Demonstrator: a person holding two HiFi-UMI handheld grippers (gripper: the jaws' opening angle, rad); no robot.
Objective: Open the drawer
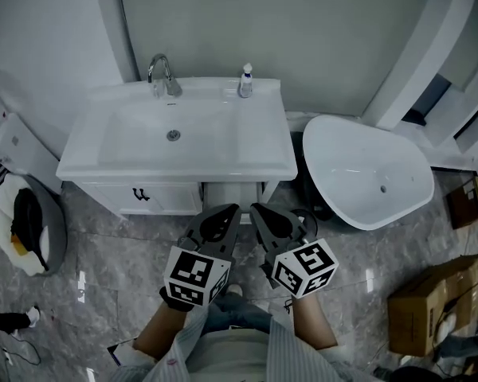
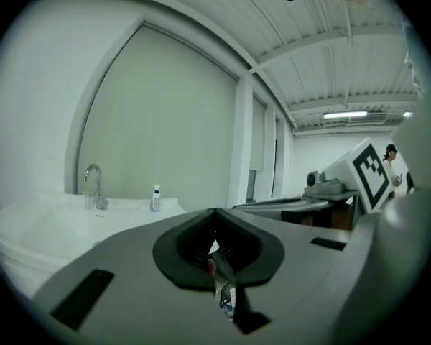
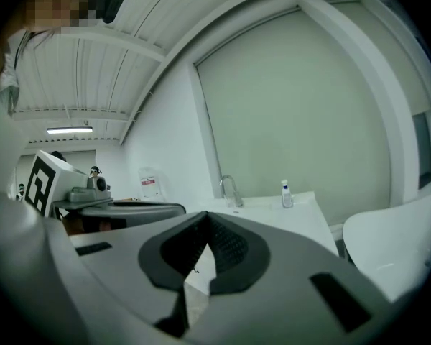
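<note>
Drawer [image 1: 166, 200] sits closed under the washbasin [image 1: 247, 165], left half, likely rigid and free-sliding, so hook its dark handle [image 1: 141, 194]; left gripper [image 1: 227, 213] and right gripper [image 1: 259, 213] hover before the basin, jaws pressed together, empty.

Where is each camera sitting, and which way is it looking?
Head view: on the person's head, looking steeply down at the sink and drawer cabinet; forearms, left gripper and right gripper show.
Left gripper view: on the left gripper, looking along its closed jaws at the faucet; the right gripper's marker cube shows.
Right gripper view: on the right gripper, looking along its closed jaws at the faucet; the left gripper's cube shows.
Shared: both gripper views see the faucet and bottle.
</note>
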